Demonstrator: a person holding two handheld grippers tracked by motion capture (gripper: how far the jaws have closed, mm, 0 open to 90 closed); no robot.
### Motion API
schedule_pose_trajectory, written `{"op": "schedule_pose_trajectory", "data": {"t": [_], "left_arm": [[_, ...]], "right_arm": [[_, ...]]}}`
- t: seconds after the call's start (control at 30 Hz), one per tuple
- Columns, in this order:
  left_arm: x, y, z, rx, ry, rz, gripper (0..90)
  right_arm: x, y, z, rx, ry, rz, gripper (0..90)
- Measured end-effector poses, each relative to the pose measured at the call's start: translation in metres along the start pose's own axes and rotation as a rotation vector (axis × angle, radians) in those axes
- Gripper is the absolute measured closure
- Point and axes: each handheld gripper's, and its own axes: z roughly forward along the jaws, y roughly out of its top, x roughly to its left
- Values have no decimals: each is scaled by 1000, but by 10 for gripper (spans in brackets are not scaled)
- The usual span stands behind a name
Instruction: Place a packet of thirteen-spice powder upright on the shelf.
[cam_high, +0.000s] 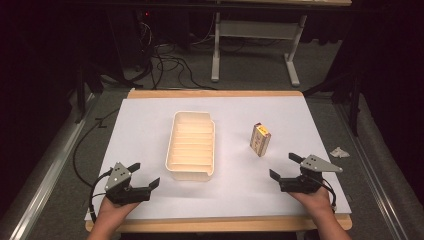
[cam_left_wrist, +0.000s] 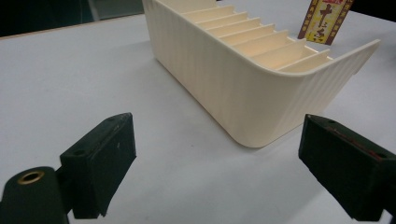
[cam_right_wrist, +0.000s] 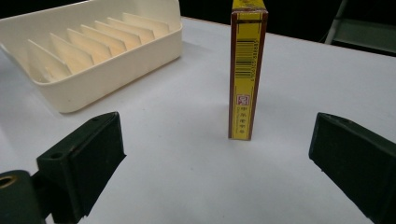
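— How did we find the left gripper (cam_high: 145, 176)?

— Its jaws stood wide apart, holding nothing, low over the white table (cam_high: 150, 120), near the cream slotted tray (cam_high: 192, 145) at mid-table.

— And the right gripper (cam_high: 284, 167)?

— We saw it spread just as wide, also empty, touching nothing. The yellow box (cam_high: 261, 139) stood upright beyond it, right of the tray and clear of both.
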Motion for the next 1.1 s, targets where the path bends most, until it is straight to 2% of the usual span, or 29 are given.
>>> {"op": "schedule_pose_trajectory", "data": {"t": [0.1,0.5,0.83,0.9,1.1], "left_arm": [[1,0,1,-3,4,-8,109],[2,-1,4,1,16,-5,99],[3,-3,4,12,17,0,99],[3,-3,4,13,15,0,99],[2,-4,6,22,9,3,99]], "right_arm": [[0,0,1,3,-3,-14,28],[-4,-1,-1,-3,-2,5,28],[-4,2,-3,-9,-27,-8,28],[-4,4,-3,-15,-34,-19,28],[-6,20,6,-23,-67,-4,32]]}}
